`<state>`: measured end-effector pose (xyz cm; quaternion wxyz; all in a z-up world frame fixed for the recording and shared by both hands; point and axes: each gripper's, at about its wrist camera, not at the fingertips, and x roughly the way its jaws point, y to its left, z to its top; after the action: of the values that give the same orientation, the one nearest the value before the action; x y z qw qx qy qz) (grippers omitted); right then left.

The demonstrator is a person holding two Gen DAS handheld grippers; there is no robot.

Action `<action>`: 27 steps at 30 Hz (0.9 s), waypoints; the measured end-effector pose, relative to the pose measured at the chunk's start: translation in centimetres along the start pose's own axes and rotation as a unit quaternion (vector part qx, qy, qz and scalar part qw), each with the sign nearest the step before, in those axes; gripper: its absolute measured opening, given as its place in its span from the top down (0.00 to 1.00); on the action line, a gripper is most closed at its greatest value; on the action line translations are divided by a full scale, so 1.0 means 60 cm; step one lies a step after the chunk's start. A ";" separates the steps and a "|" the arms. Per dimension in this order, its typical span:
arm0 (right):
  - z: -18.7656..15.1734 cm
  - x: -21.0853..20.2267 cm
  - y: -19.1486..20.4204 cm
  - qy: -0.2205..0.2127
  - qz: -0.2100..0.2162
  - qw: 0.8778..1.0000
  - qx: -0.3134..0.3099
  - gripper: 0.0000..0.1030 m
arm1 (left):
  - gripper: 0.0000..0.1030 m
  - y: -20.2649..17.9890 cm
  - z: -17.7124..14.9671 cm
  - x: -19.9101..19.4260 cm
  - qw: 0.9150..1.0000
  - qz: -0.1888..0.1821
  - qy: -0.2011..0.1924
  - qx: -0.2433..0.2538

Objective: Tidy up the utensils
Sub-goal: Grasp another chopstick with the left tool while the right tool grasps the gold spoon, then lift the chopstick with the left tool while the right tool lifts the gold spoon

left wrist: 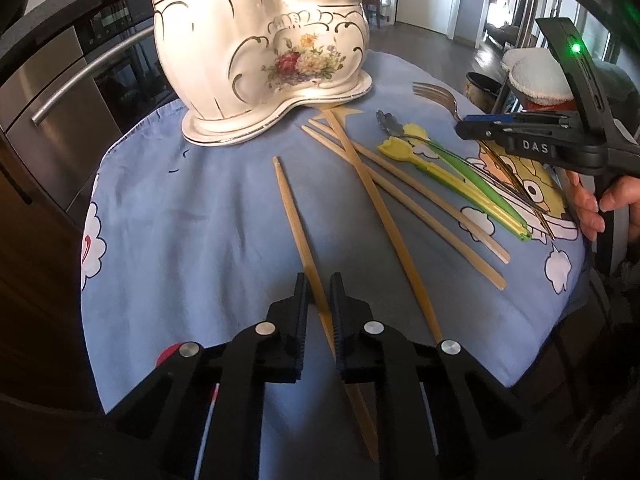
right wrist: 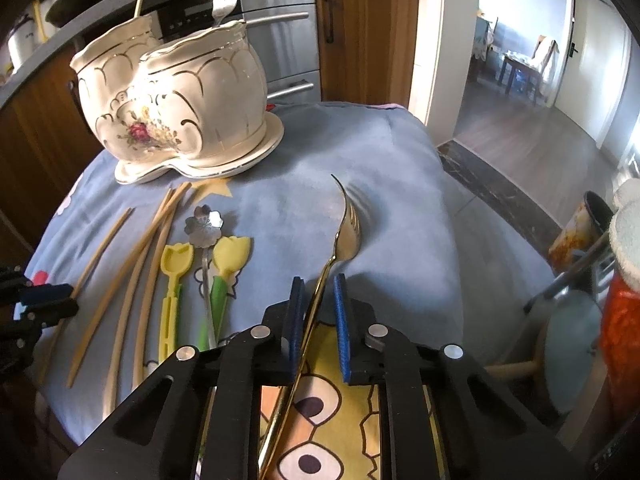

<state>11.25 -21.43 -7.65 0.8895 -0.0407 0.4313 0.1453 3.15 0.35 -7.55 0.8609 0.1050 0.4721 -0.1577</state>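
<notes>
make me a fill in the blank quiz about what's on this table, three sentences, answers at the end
1. Between the left gripper's jaws lies a wooden ____.
2. Between the right gripper's jaws runs the handle of a gold ____.
3. Standing upright in the white ceramic holder is a silver ____.

Missing words: chopstick; fork; fork

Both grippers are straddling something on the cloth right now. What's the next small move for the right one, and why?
Probably close the right gripper on the gold fork. Its handle already runs between the open blue fingers, slightly left of centre, and the fork still lies on the blue cloth, so nothing is gripped yet.
</notes>
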 end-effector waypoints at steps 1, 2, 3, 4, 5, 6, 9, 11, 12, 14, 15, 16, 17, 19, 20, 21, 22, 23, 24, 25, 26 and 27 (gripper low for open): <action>0.001 0.001 0.000 0.000 0.001 1.000 0.001 0.87 | 0.90 -0.002 -0.001 0.000 1.000 -0.001 0.003 0.004; 0.002 0.001 0.001 0.000 0.002 1.000 0.002 0.89 | 0.90 -0.003 -0.001 0.000 1.000 0.000 0.004 0.008; 0.002 0.002 0.001 -0.001 0.002 1.000 0.003 0.89 | 0.90 -0.001 -0.001 0.001 1.000 -0.003 0.003 0.008; 0.002 0.002 0.000 -0.002 0.003 1.000 0.005 0.89 | 0.90 0.000 -0.001 0.003 1.000 -0.004 0.002 0.006; 0.003 0.002 -0.001 -0.002 0.005 1.000 0.006 0.89 | 0.91 0.001 -0.001 0.003 1.000 -0.004 0.001 0.006; 0.004 0.002 -0.003 -0.003 0.006 1.000 0.009 0.90 | 0.91 0.001 -0.001 0.003 1.000 -0.003 0.000 0.009; 0.005 0.000 -0.008 -0.007 0.013 1.000 0.016 0.93 | 0.91 0.003 -0.001 0.004 1.000 -0.006 -0.003 0.008; 0.007 -0.007 -0.008 -0.017 0.014 1.000 0.016 0.94 | 0.94 0.005 -0.001 0.003 1.000 -0.005 -0.005 0.008; 0.008 -0.011 -0.008 -0.022 0.014 1.000 0.016 0.94 | 0.94 0.005 -0.001 0.003 1.000 -0.004 -0.005 0.008; 0.008 -0.021 -0.010 -0.032 0.016 0.999 0.017 0.94 | 0.94 0.008 -0.001 0.002 1.000 -0.005 -0.006 0.007; 0.009 -0.027 -0.010 -0.038 0.017 0.999 0.017 0.94 | 0.94 0.009 -0.002 0.002 1.000 -0.005 -0.006 0.007; 0.009 -0.031 -0.011 -0.043 0.016 0.999 0.016 0.94 | 0.94 0.009 -0.003 0.001 1.000 -0.005 -0.007 0.008; 0.009 -0.038 -0.011 -0.050 0.015 0.999 0.014 0.94 | 0.94 0.009 -0.003 0.001 1.000 -0.004 -0.008 0.009; 0.009 -0.049 -0.011 -0.062 0.017 0.998 0.014 0.94 | 0.94 0.007 -0.007 -0.001 1.000 -0.004 -0.010 0.009; 0.009 -0.055 -0.011 -0.068 0.019 0.997 0.013 0.94 | 0.94 0.008 -0.007 -0.002 1.000 -0.004 -0.011 0.009; 0.010 -0.062 -0.010 -0.076 0.019 0.997 0.011 0.94 | 0.94 0.006 -0.007 -0.002 1.000 -0.003 -0.012 0.009; 0.010 -0.070 -0.009 -0.085 0.019 0.996 0.009 0.94 | 0.94 0.006 -0.007 -0.004 1.000 -0.003 -0.015 0.009; 0.010 -0.077 -0.008 -0.093 0.021 0.995 0.007 0.94 | 0.94 0.008 -0.005 -0.006 1.000 -0.002 -0.016 0.009; 0.011 -0.083 -0.006 -0.098 0.022 0.995 0.007 0.94 | 0.94 0.008 -0.005 -0.008 1.000 -0.001 -0.017 0.009; 0.011 -0.089 -0.006 -0.106 0.025 0.994 0.006 0.94 | 0.94 0.009 -0.004 -0.010 1.000 0.000 -0.021 0.008; 0.012 -0.095 -0.005 -0.113 0.027 0.993 0.005 0.94 | 0.94 0.010 -0.003 -0.012 1.000 0.001 -0.023 0.008; 0.012 -0.101 -0.003 -0.120 0.027 0.992 0.003 0.94 | 0.94 0.012 -0.002 -0.013 1.000 0.002 -0.026 0.007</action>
<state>8.30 -22.83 -2.49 0.9305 -0.0089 0.3231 0.1721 2.92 1.21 -6.93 0.8723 0.1076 0.4486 -0.1619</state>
